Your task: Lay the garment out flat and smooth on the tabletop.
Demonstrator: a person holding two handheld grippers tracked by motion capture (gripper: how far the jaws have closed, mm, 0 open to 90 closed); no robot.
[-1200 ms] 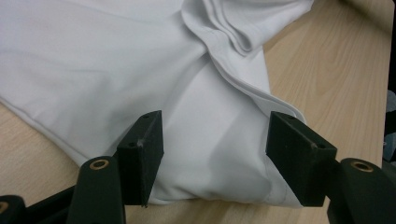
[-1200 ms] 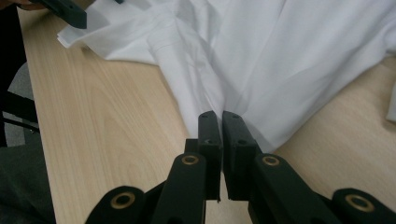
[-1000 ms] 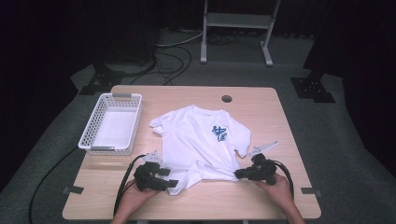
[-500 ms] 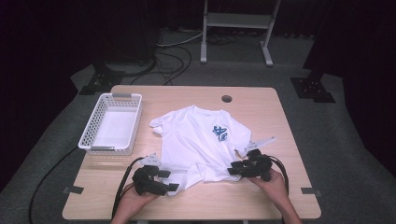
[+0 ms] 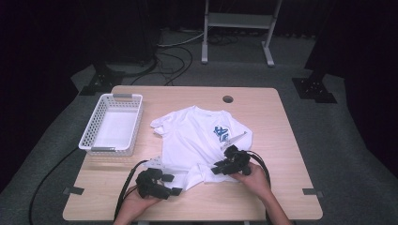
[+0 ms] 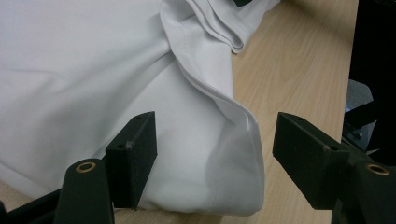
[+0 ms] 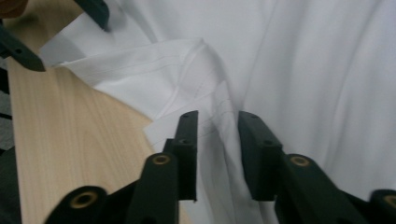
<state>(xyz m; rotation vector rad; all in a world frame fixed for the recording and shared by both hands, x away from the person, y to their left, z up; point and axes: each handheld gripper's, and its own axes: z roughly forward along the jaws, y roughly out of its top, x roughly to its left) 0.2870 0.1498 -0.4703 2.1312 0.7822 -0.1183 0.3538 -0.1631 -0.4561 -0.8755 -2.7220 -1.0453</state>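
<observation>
Both grippers at the hem of the white cotton T-shirt (image 5: 199,140)
Left gripper (image 6: 212,156) gapes, hem corner between jaws; right gripper (image 7: 217,154), at three o'clock, nearly closed over a fold.

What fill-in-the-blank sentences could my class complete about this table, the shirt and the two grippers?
1. The white T-shirt has a printed design coloured ____.
2. The white basket stands to the ____ of the shirt in the high view.
3. The jaws of the left gripper stand ____, on either side of a fold of the hem.
4. The round hole lies in the ____ beyond the shirt.

Missing words: blue; left; open; table
</observation>
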